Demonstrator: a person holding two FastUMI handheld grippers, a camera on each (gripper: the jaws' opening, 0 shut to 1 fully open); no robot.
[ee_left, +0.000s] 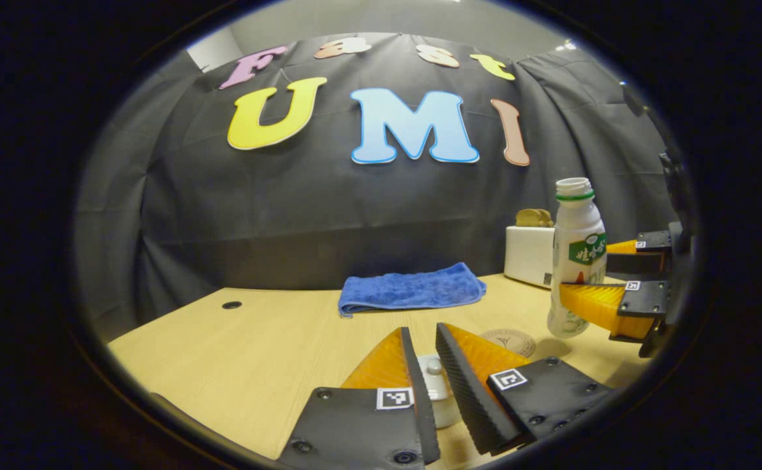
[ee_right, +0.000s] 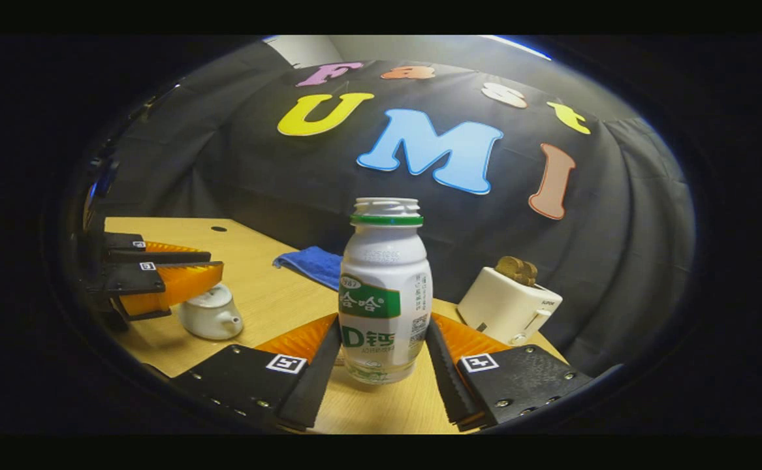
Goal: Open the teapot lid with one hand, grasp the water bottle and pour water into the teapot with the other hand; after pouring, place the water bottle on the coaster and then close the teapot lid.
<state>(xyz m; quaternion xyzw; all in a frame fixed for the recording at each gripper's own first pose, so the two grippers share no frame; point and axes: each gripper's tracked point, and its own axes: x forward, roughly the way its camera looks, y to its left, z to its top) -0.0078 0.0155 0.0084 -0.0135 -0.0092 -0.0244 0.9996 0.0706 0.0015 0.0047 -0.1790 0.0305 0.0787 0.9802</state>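
Progress, as we judge it: right tool (ee_right: pixel 381 365) clamps white plastic water bottle (ee_right: pixel 385 294), uncapped, lifted off wooden surface (ee_left: pixel 256 339). Left tool (ee_left: pixel 429 378), parted, straddles white ceramic teapot (ee_right: pixel 211 314) lid knob (ee_left: pixel 434 367); lid still on. Pouring, round coaster (ee_left: pixel 510 341) placement, closing remain.

left gripper (ee_left: pixel 428 365) hovering open, fingers straddling teapot lid knob (ee_left: pixel 434 367) | right gripper (ee_left: pixel 606 277) gripping water bottle (ee_left: pixel 576 258) upright | coaster (ee_left: pixel 510 341) lying just beside bottle on table (ee_left: pixel 250 352)
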